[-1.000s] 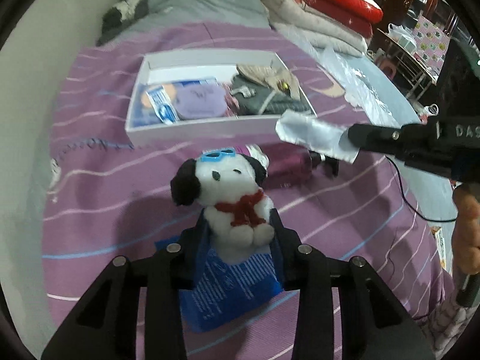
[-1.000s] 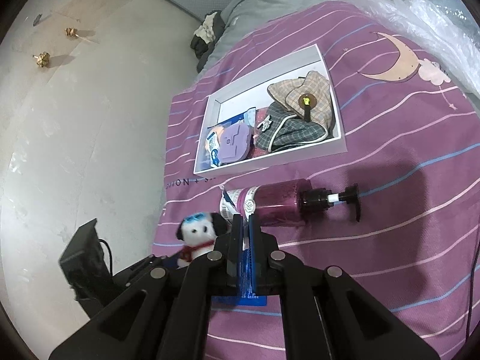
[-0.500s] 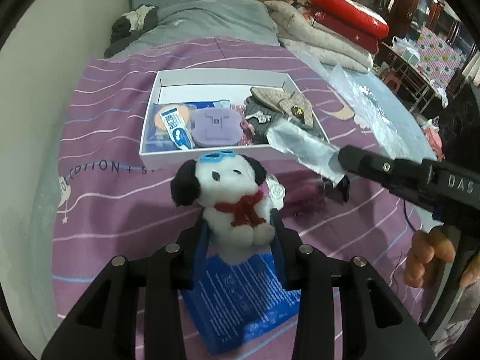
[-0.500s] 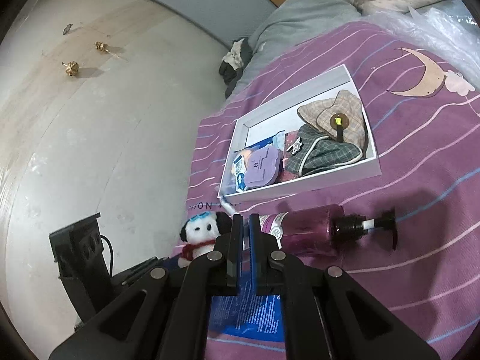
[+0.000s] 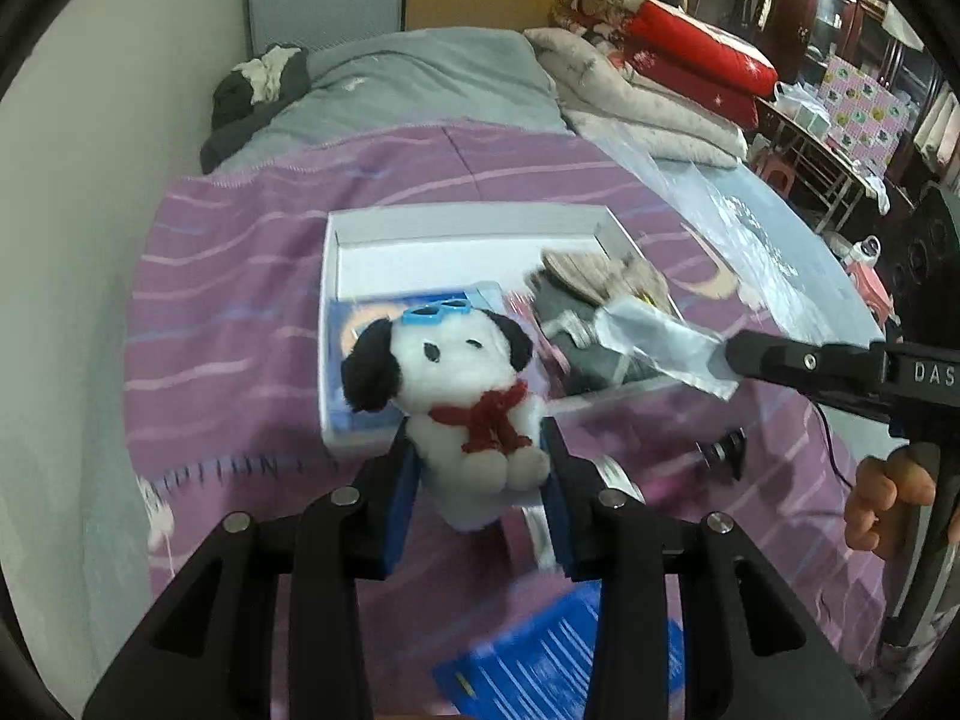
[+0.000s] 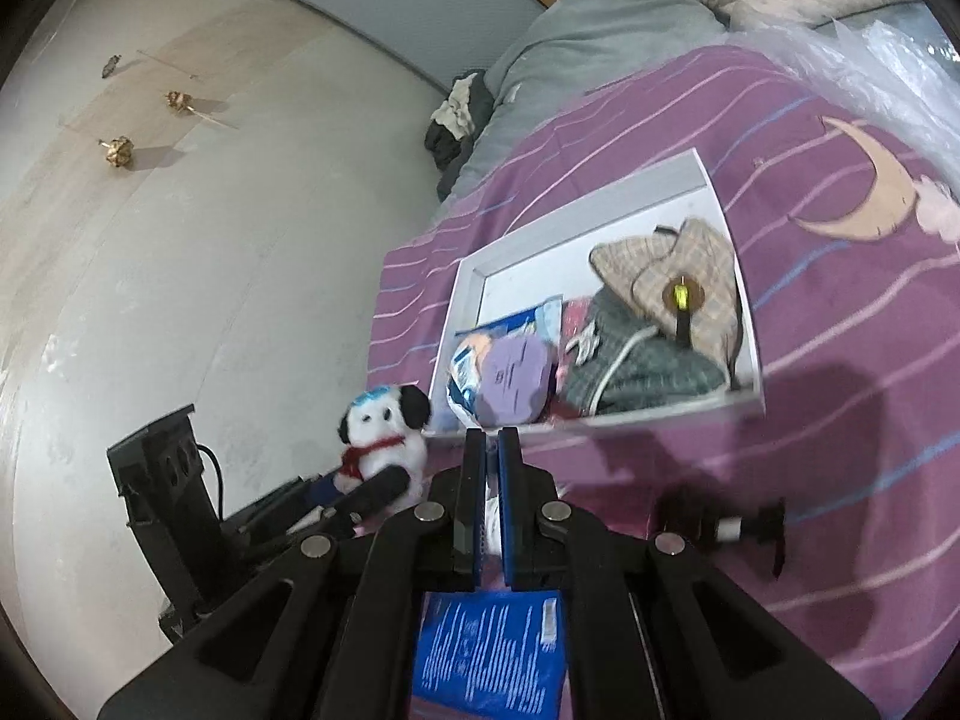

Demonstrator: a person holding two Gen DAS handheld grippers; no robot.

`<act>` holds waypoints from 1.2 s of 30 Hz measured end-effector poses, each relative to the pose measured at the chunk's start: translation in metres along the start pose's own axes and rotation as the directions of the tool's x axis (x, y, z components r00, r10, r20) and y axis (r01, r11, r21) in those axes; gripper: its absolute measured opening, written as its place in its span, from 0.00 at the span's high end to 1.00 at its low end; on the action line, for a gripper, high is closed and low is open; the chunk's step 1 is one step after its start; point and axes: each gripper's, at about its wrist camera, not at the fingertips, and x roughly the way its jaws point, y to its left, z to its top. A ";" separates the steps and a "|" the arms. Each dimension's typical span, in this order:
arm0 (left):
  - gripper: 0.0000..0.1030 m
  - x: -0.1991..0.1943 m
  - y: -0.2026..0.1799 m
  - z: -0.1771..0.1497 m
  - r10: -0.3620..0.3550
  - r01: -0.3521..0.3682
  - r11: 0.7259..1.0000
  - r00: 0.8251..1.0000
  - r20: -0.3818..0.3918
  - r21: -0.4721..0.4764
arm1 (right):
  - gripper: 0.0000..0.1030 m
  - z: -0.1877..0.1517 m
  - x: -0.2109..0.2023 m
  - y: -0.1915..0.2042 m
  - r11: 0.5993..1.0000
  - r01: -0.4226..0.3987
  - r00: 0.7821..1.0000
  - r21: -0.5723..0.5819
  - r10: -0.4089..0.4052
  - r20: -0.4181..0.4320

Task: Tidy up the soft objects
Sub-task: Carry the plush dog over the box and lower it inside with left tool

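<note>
My left gripper [image 5: 480, 456] is shut on a white plush dog [image 5: 462, 384] with black ears, blue sunglasses and a red scarf, held above the purple bedspread near the white box [image 5: 456, 222]. The dog also shows in the right wrist view [image 6: 384, 438]. My right gripper [image 6: 492, 450] is shut on a silvery foil sachet [image 5: 660, 342], held over the box's near right side. The box [image 6: 576, 210] holds a tan plaid pouch [image 6: 678, 276], a grey plaid pouch [image 6: 648, 372], a purple case [image 6: 516, 378] and blue packets.
A blue leaflet packet [image 6: 492, 648] lies on the bedspread below the grippers. A maroon pump bottle [image 6: 720, 522] lies in front of the box. A wall runs along the left. Grey bedding, folded quilts [image 5: 648, 102] and clear plastic sheet [image 5: 750, 222] lie beyond.
My left gripper has lifted the plush dog up and forward towards the box. My right gripper has carried the foil sachet up and over the box's near right side.
</note>
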 end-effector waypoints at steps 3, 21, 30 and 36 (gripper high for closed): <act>0.62 0.013 0.013 0.016 -0.002 0.002 1.000 1.000 0.006 -0.016 | 0.98 0.016 0.009 -0.003 1.000 -0.001 1.000 0.008 0.001 -0.013; 0.62 0.108 0.076 0.085 -0.041 -0.032 0.909 0.985 -0.166 -0.416 | 0.98 0.088 0.072 -0.020 0.997 0.076 0.996 0.018 -0.075 -0.046; 0.62 0.139 0.087 0.099 -0.026 -0.108 0.777 0.979 -0.203 -0.620 | 0.98 0.111 0.081 -0.023 0.996 0.080 0.997 0.039 -0.079 -0.025; 0.56 0.153 0.093 0.087 -0.051 -0.129 0.671 0.974 -0.219 -0.730 | 0.98 0.117 0.085 -0.026 0.996 0.081 0.997 0.041 -0.081 -0.014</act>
